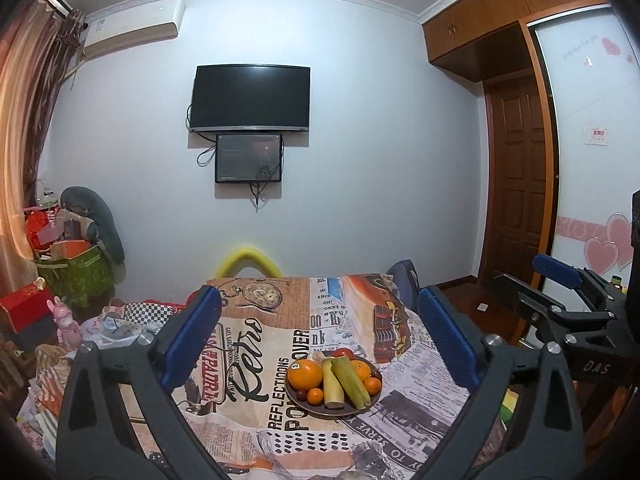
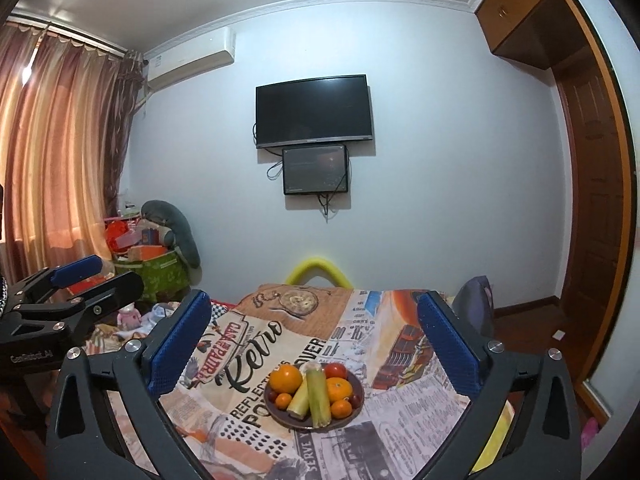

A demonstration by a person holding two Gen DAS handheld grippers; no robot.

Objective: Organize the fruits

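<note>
A brown plate (image 1: 298,399) (image 2: 358,402) sits on a table covered with a newspaper-print cloth (image 1: 256,332) (image 2: 400,384). It holds a large orange (image 1: 305,374) (image 2: 285,378), smaller oranges (image 1: 315,396) (image 2: 339,390), two ears of corn in green husks (image 1: 351,377) (image 2: 318,399), a red tomato (image 2: 335,370) and small dark fruits. My left gripper (image 1: 320,340) is open and empty, held back from and above the plate. My right gripper (image 2: 316,340) is open and empty, likewise short of the plate. Each gripper shows at the edge of the other's view.
A yellow chair back (image 1: 248,260) (image 2: 318,270) stands behind the table's far edge. Boxes, a green bin (image 1: 76,276) and toys crowd the floor at left under the curtains. A wooden door and wardrobe (image 1: 516,184) stand at right. A TV (image 1: 251,98) hangs on the wall.
</note>
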